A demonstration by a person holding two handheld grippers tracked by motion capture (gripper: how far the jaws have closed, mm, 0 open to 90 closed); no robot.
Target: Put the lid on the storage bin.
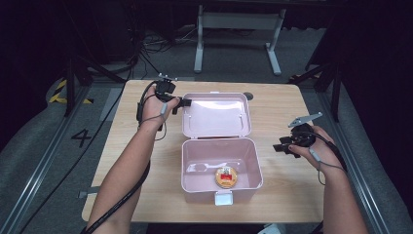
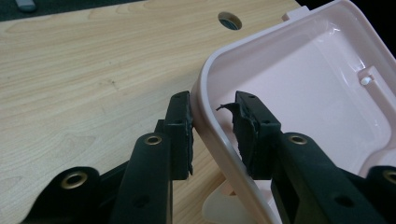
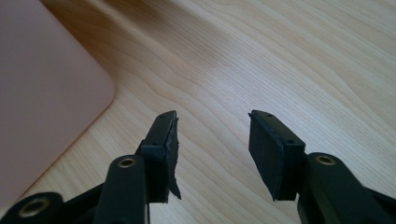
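Pink box with round tin; left tongs astride lid rim, right tongs apart.

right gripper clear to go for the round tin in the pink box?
Probably yes. The right gripper hangs open over bare table beside the box, the lid lies folded back, and nothing covers the tin; it must clear the box wall first.

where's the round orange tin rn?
High view: the round orange tin lies inside the open pink plastic box, near its front wall, right of centre.
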